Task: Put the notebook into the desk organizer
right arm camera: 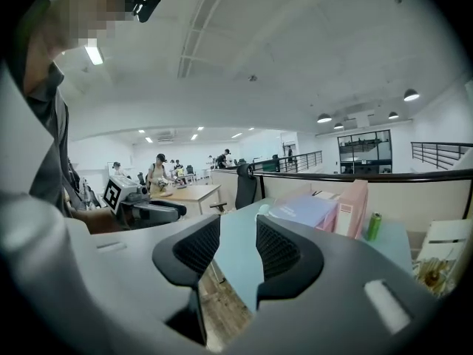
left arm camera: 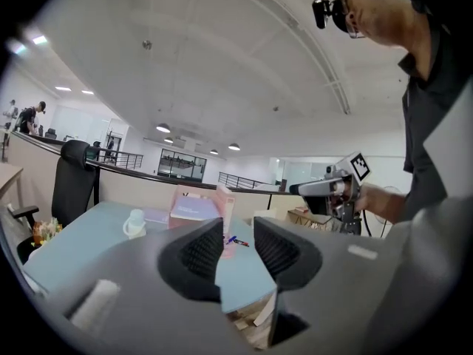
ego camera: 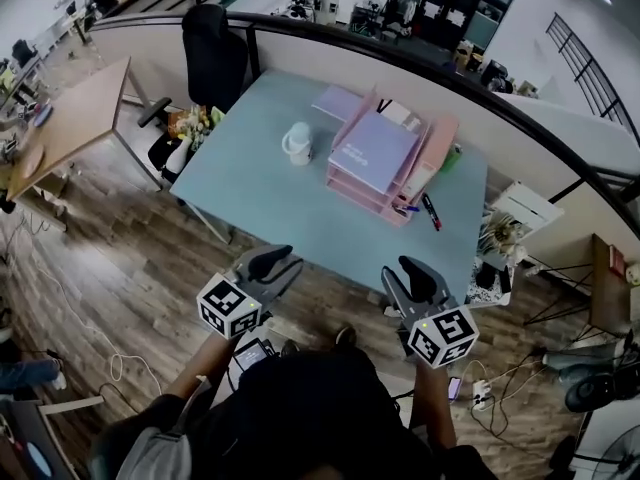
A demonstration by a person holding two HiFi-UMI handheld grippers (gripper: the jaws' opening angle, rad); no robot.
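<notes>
L tongs [ego camera: 270, 262] and R tongs [ego camera: 414, 274] both stood released, nothing btwn jaws, well short of the notebook [ego camera: 373, 151], which lay atop the organizer [ego camera: 352, 190] ahead of them. Risk, prob.: a one-edge pinch could let it sag & slip, or shove the organizer. Cover print was too small to read.

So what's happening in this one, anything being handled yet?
Nothing is held yet. A person stands before the blue table with the left gripper and right gripper both open and empty, short of its edge. The purple notebook lies on top of the pink desk organizer, near a white mug.
</notes>
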